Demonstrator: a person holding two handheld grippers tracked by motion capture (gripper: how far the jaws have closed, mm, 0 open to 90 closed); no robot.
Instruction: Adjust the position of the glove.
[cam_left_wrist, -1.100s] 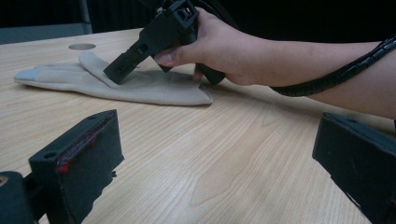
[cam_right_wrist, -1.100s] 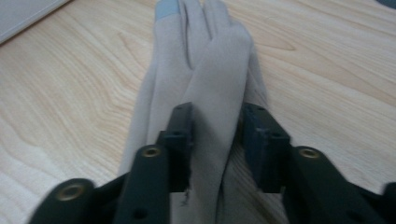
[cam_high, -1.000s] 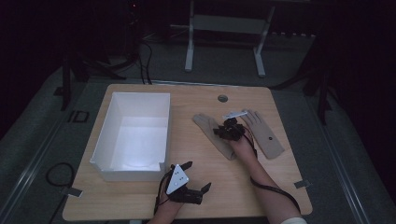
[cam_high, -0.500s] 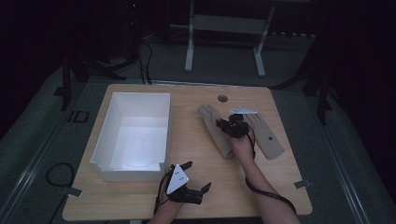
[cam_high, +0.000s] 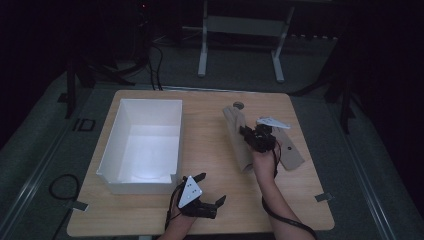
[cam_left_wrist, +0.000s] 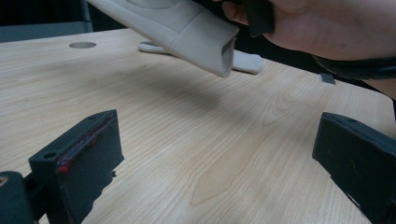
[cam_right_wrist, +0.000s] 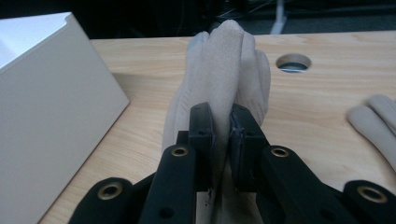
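- Right gripper (cam_high: 248, 133) is seen clamped on a beige glove (cam_high: 239, 137); a fold of it is pinched between narrow jaws, which have just been closing on it.
- Wooden table (cam_high: 210, 165) first, size-wise: the glove is held lifted over its right half, long axis running near to far, open cuff toward the person.
- White box (cam_high: 143, 145) is sat to the left, open-topped, well apart from the glove, so a leftward carry is probably called for.
- Second glove (cam_high: 290, 152) is left lying flat just right of the held one.
- Left gripper (cam_high: 211, 189) is parked wide open and empty at the near edge, nearer the box.
- Glove fabric looks soft, suede-like, floppy.
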